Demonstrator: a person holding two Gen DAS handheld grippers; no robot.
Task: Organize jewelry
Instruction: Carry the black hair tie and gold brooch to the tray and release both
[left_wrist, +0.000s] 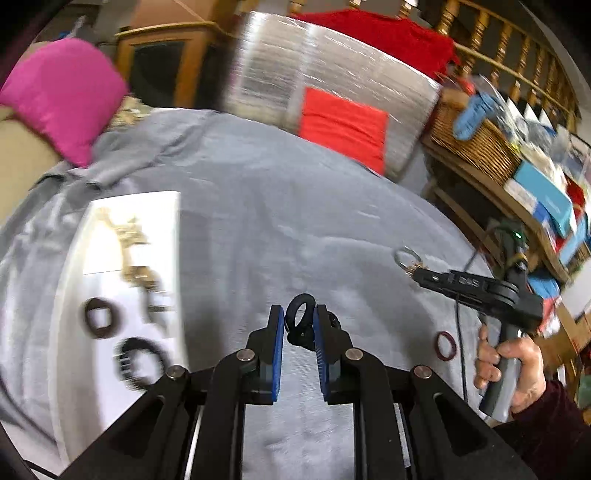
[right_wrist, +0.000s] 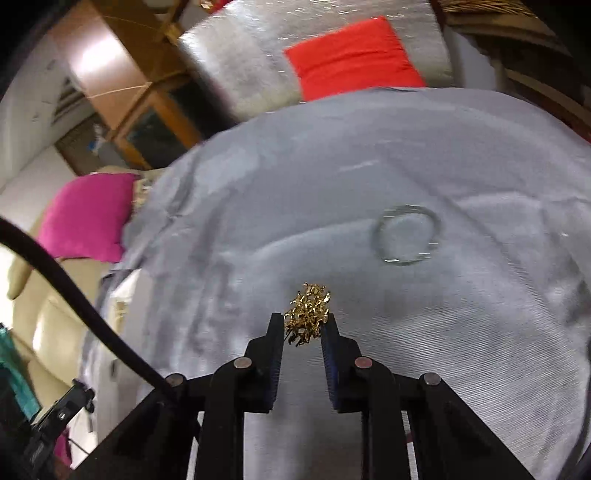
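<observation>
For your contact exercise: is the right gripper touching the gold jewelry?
Touching. The right wrist view shows the gold jewelry pinched between the right gripper fingers.

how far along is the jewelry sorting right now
Partway. Several dark rings and gold pieces already lie on the white tray. The left gripper holds a black ring; the right gripper holds a gold filigree piece. A silver bangle and reddish ring remain on the grey cloth.
</observation>
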